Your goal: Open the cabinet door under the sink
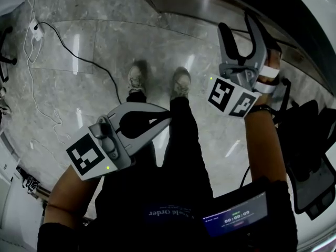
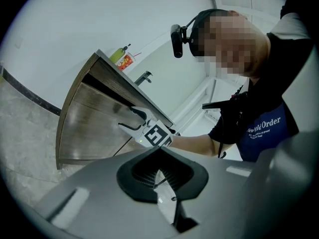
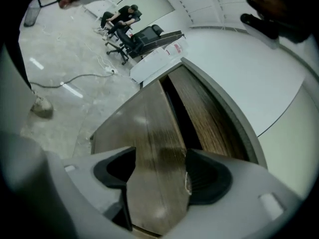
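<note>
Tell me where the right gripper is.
Upper right in the head view: the right gripper, jaws apart, points at the wooden cabinet door just below the counter edge.

Head view looks steeply down at the floor (image 1: 105, 46). Both gripper views share the cabinet (image 2: 94, 126): left at 9 o'clock, right close.
</note>
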### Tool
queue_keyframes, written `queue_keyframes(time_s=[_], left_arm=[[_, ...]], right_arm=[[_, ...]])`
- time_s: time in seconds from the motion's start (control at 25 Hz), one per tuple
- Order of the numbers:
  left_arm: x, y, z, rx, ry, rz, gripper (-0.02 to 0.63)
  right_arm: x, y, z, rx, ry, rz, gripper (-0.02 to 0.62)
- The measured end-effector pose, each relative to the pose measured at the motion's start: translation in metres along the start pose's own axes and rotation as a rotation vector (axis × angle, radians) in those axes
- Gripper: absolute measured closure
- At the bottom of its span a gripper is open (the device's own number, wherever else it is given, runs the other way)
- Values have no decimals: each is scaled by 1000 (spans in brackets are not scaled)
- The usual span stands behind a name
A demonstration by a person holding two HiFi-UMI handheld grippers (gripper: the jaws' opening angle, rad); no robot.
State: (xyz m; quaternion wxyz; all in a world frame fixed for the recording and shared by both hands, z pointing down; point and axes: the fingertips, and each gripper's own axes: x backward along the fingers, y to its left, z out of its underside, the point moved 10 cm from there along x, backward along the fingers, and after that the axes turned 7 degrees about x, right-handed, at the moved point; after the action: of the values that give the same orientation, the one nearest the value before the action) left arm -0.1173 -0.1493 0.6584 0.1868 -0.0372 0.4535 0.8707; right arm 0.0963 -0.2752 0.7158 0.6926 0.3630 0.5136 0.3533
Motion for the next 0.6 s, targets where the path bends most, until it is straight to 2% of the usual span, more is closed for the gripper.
queue_keyframes(time_s=[0.12, 0.24, 0.6], left_arm=[[-3, 5, 1, 17, 8, 6, 606], [1, 11, 1, 39, 22, 14, 606], [-3, 5, 9, 50, 30, 27, 606]], right_arm=[[-8, 10, -3, 73, 43, 61, 253], [-15, 6, -11, 91, 45, 108, 239], [-25, 12, -4, 163, 140, 129, 207]])
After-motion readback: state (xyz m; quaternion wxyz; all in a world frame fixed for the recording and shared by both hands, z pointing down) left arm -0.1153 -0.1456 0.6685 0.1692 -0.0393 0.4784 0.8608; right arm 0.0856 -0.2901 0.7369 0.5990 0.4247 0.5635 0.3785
